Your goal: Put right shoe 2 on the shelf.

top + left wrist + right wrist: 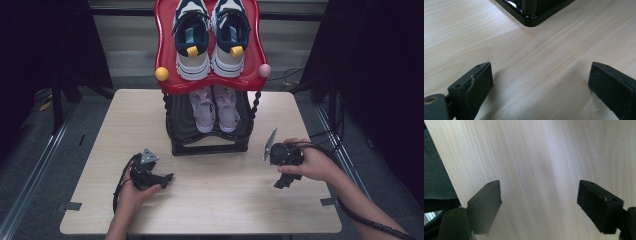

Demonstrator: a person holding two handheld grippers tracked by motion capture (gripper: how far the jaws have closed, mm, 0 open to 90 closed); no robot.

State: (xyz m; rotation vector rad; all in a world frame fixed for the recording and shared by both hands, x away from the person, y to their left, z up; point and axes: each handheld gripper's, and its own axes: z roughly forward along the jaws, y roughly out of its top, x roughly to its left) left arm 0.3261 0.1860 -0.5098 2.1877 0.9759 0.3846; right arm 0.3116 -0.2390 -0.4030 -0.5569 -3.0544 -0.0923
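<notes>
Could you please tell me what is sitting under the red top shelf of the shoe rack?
Under the glossy red top shelf, a pair of pale pink sneakers rests on the black lower shelf, toes forward. Their heels are hidden beneath the red shelf.

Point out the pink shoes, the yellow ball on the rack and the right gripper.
pink shoes [216, 111], high view, toe area.
yellow ball [161, 74], high view, its middle.
right gripper [281, 184], high view, between jaw tips.

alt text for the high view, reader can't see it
A person's two hands each hold an open, empty hand-held gripper, left and right, over a light wooden table. Behind them stands a two-tier shoe rack: navy-and-white sneakers on its red top shelf, pale pink sneakers on the black shelf below.
</notes>
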